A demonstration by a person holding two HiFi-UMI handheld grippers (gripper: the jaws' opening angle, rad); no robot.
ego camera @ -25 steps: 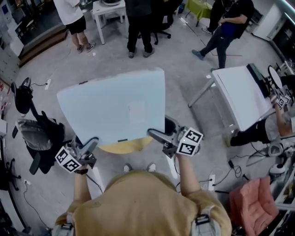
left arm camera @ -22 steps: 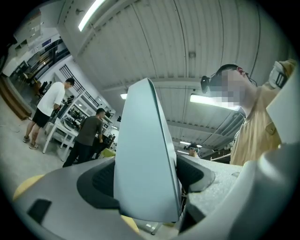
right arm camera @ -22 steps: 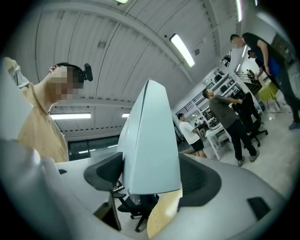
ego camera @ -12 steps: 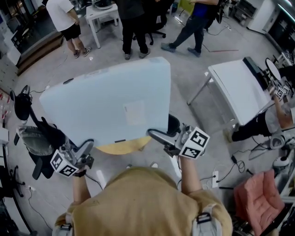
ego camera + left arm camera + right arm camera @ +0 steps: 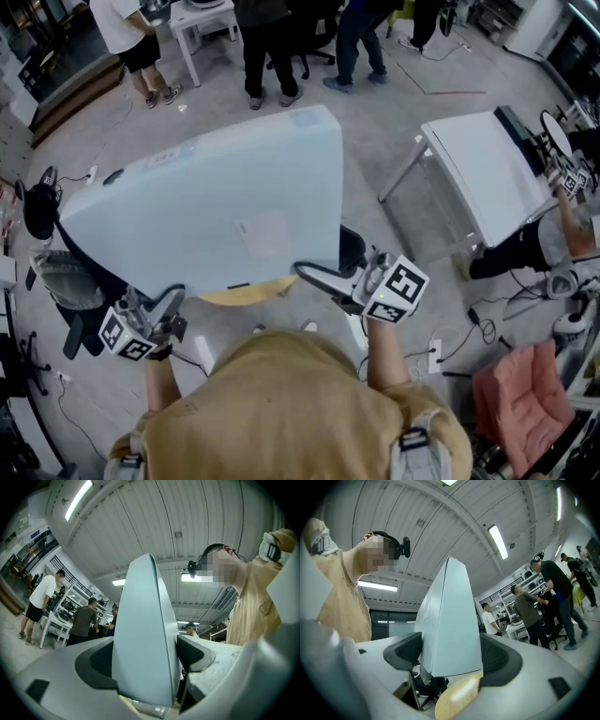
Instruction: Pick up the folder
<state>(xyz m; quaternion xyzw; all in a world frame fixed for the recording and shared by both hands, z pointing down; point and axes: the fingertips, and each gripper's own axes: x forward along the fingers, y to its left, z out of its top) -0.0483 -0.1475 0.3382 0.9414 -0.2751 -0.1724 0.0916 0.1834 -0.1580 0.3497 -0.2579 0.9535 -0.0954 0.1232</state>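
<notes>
Near end: tan shirt (image 5: 291, 412), one gripper in each hand, both at the near edge of the round yellow bench (image 5: 246, 292).

Left gripper (image 5: 173, 302) is at the bench's near-left. Its fingers (image 5: 101, 660) are clamped on the folder (image 5: 216, 206), one pad on each face, spread wide because the folder is thick.

Right gripper (image 5: 314, 277) is at the bench's near-right, marker cube (image 5: 398, 289) facing up. Its fingers (image 5: 401, 651) are also closed on the folder's near edge, one per face.

The folder is pale blue, off the bench and held in the air above it by both grippers. Its broad face points up at the head camera and it covers all but a near sliver of the bench top. There's a pale square label (image 5: 262, 232) on the upper face. In both gripper views the folder shows edge-on, rising from between the pads.

Left of the bench: office chair (image 5: 70, 272) on the floor.

Right of the bench and beyond it: white bench (image 5: 487, 187), well apart.

Far beyond the bench: several people (image 5: 267, 47) standing by a small white table (image 5: 202, 23).
</notes>
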